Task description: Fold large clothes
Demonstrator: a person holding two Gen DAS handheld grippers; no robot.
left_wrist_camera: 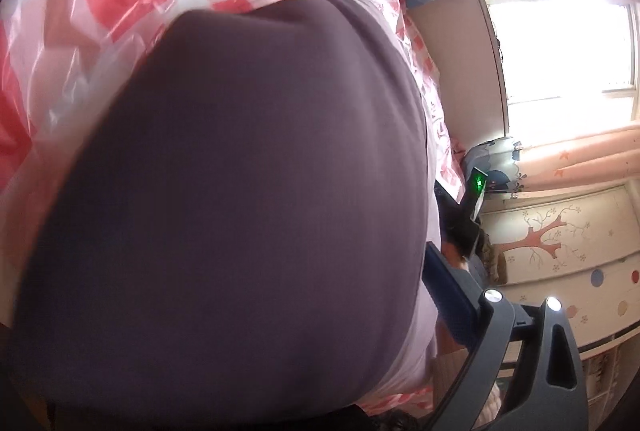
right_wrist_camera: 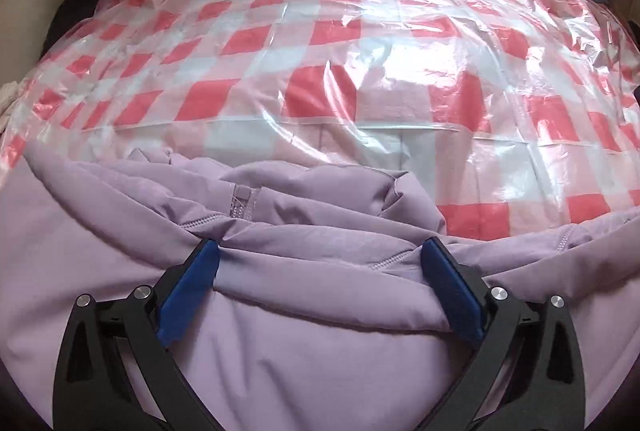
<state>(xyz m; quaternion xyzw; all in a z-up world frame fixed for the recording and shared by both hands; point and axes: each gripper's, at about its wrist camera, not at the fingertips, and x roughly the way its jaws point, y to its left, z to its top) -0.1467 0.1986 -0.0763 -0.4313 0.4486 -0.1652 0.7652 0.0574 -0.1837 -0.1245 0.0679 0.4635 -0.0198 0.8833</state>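
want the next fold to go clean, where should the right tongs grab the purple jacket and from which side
Take the raised, stitched ridge of the purple jacket, bunched directly between the open right tongs. Come down from above, one pad on each side of the ridge. It stands proud of the flat cloth around it, so closing there likely catches a firm fold rather than a single slippery layer.

I see a crinkled red-and-white checked plastic sheet (right_wrist_camera: 320,43), a bright window (left_wrist_camera: 568,51) with peach curtains (left_wrist_camera: 584,155), and a tree-painted wall panel (left_wrist_camera: 560,235).

Lilac jacket (right_wrist_camera: 320,271), rumpled, on checked sheet (right_wrist_camera: 320,71)
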